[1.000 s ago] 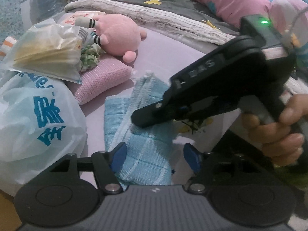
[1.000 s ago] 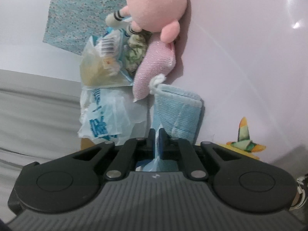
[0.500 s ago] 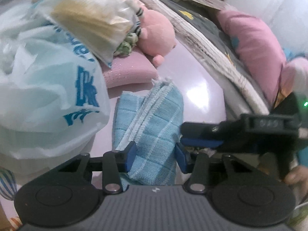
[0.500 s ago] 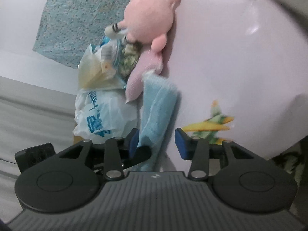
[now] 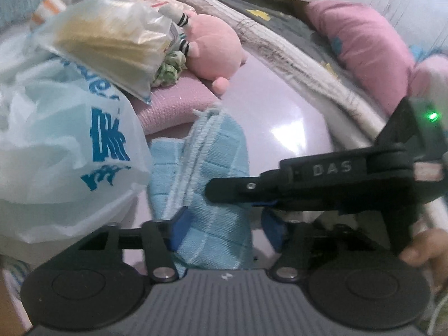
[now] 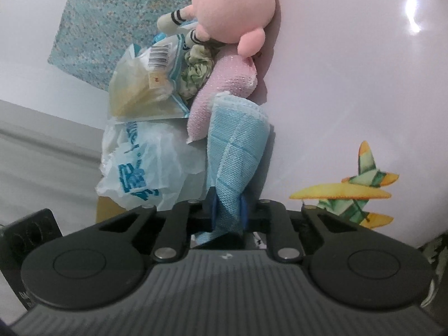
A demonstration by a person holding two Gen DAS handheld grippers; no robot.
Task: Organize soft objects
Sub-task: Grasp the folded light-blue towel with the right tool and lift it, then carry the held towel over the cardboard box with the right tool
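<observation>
A light blue checked towel (image 5: 212, 173) lies folded on the pale pink table (image 5: 280, 106). My left gripper (image 5: 224, 226) is open, its blue pads either side of the towel's near end. My right gripper (image 6: 228, 212) is shut on the towel (image 6: 235, 154) at its near edge; it also shows in the left wrist view (image 5: 224, 190), reaching in from the right. A pink plush toy (image 5: 215, 47) and a pink knitted cloth (image 5: 173, 103) lie beyond the towel.
A white plastic bag with blue print (image 5: 64, 145) and a clear packet (image 5: 109, 36) crowd the left. A grey quilt (image 5: 294, 42) and pink pillow (image 5: 364, 44) lie behind. An aeroplane sticker (image 6: 352, 190) marks the table.
My right gripper opened half a second ago and has shut again on the towel's edge. My left gripper stays open around the towel's near end, slightly wider.
</observation>
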